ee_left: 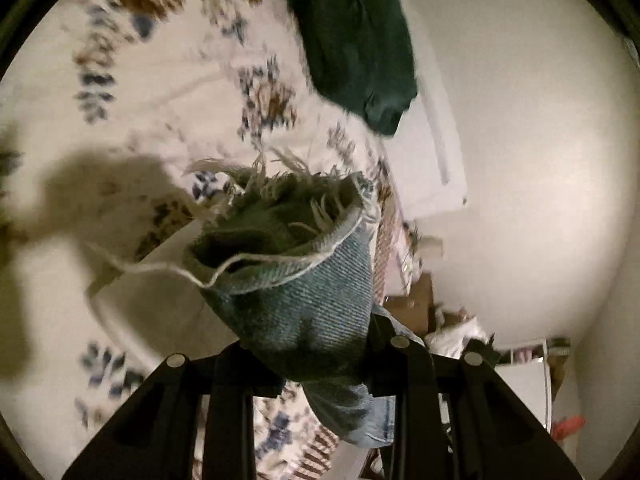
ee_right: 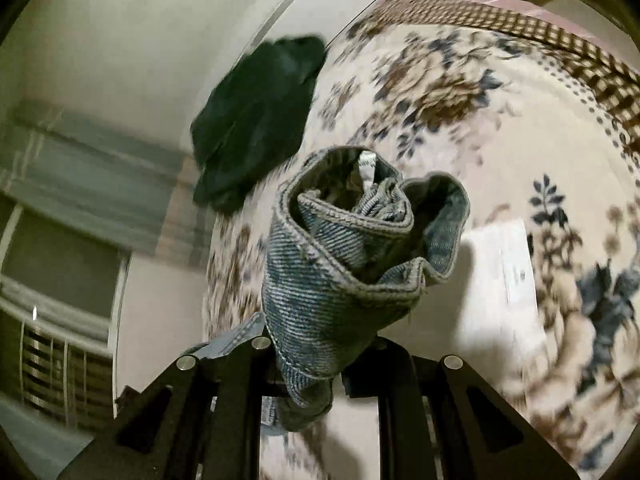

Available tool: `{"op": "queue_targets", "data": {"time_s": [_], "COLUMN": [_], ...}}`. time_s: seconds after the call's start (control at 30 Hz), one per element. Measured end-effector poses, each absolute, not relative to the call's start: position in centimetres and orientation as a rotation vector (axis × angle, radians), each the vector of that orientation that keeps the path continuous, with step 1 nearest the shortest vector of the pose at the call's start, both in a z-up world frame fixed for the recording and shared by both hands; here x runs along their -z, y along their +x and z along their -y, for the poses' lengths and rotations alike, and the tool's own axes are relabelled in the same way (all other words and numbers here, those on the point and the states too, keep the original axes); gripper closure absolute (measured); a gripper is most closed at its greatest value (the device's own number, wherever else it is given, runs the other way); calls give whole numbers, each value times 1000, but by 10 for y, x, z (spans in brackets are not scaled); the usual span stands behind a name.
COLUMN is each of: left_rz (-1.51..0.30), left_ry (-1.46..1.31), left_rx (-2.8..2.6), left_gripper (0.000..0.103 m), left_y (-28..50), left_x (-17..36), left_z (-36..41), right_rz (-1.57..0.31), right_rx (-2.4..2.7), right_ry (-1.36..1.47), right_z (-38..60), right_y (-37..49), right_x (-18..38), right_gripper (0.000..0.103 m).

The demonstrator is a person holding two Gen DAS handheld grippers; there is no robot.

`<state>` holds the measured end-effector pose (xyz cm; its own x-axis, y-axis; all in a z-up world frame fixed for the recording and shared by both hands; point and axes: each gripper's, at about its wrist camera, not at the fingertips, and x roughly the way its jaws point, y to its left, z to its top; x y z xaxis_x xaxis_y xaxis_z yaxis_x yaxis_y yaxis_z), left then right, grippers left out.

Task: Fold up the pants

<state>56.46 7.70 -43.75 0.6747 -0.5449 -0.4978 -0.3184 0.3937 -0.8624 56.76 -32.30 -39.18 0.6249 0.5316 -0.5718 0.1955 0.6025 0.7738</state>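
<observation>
**A:** Item one, the jeans (ee_left: 296,280). Where are they?

**B:** Off the bed, carried between the two tools. Left gripper (ee_left: 308,364): jaws clamped on the frayed hem end, loose threads sticking forward past the tips. Right gripper (ee_right: 320,356): jaws pinched on the waistband end (ee_right: 352,232), which bunches into a roll ahead of it (a white label shows inside the roll).

**A:** So each end is in a claw. Which way does the length run?

**B:** By my reading, from one gripper across to the other, hem at the left, waist at the right; the middle span is out of both views, so I cannot say whether it sags or hangs taut.

**A:** Item two?

**B:** Floral bedspread (ee_right: 500,128), beneath and ahead of both tools. A dark green garment (ee_right: 256,120) lies on it near the far edge, well apart from the denim. A white sheet of paper (ee_right: 508,256) lies nearer.

**A:** Which hand leads?

**B:** Neither is plainly nearer the bed. Laying flat likely needs both lowered together.
</observation>
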Motion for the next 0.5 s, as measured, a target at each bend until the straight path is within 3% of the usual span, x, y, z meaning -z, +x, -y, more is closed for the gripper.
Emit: {"op": "queue_targets", "data": {"time_s": [0.23,0.5], "left_rz": [-1067,-1133], "left_ry": [-1105,-1048], "left_rx": [146,131], "left_gripper": [79,78], "left_y": [586,559], "left_x": [551,573], "left_z": [-61,-54], "right_rz": [-973,-989], "right_rx": [-88,-61], "right_ry": [1057,1081], "right_z": [339,345], "right_y": [562,542], "right_x": [535,577], "right_gripper": [87,87]}}
